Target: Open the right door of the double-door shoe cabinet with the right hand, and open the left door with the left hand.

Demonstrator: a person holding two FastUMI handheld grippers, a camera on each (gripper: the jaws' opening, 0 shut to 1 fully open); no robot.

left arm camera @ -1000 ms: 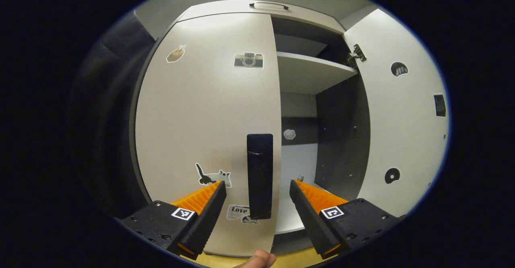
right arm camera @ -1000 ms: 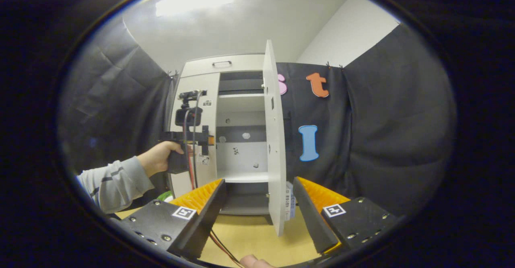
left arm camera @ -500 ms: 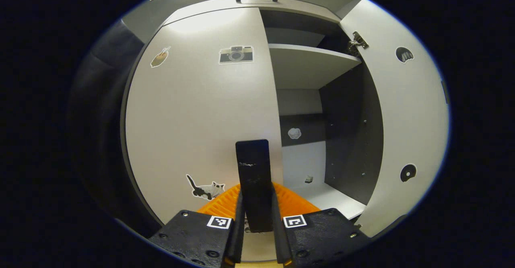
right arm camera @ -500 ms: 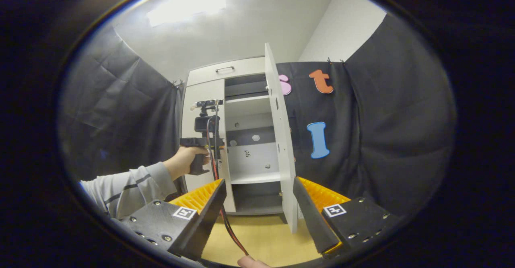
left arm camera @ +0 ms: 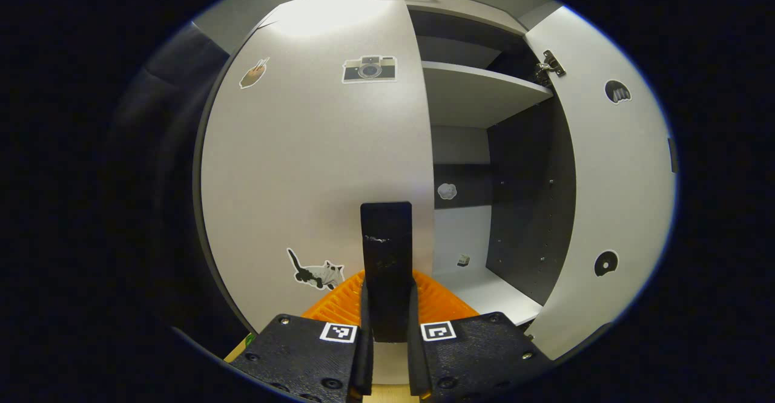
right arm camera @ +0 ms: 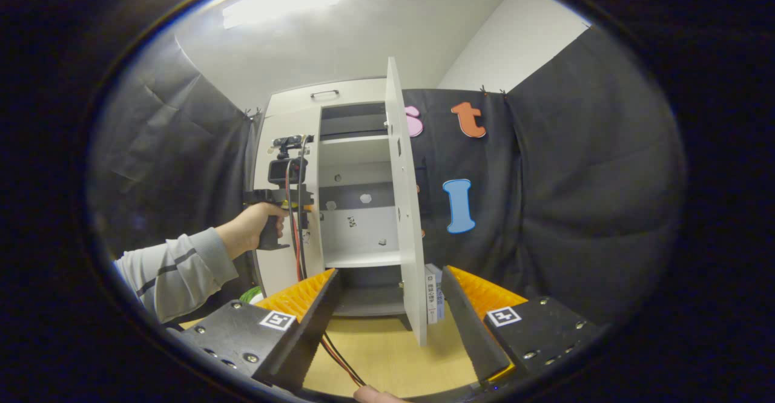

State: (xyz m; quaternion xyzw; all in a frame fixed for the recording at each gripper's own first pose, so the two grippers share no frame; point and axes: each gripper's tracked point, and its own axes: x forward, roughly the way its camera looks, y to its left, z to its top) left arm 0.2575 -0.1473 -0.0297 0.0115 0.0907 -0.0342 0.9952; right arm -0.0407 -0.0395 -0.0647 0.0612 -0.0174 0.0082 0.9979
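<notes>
The white shoe cabinet's left door (left arm camera: 315,161) carries several stickers and a black vertical handle (left arm camera: 385,239) at its right edge. My left gripper (left arm camera: 387,330) is shut on that handle's lower part. The right door (left arm camera: 611,173) stands swung wide open, and a shelf (left arm camera: 478,91) shows inside. From the right gripper view the cabinet is farther off: the right door (right arm camera: 402,209) is edge-on, and a hand (right arm camera: 248,230) holds the left gripper (right arm camera: 284,200) at the left door (right arm camera: 275,264). My right gripper (right arm camera: 387,312) is open, holding nothing, back from the cabinet.
A wooden surface (right arm camera: 387,354) lies under the cabinet. Boxes or books (right arm camera: 433,297) stand by the open door's foot. Red and black cables (right arm camera: 333,351) hang from the left gripper across the front. Black cloth walls close in both sides. A grey striped sleeve (right arm camera: 175,270) reaches in from the left.
My left gripper went from open around the black handle to shut on it and stays shut. The right gripper stays open and has shifted slightly, well back from the cabinet.
</notes>
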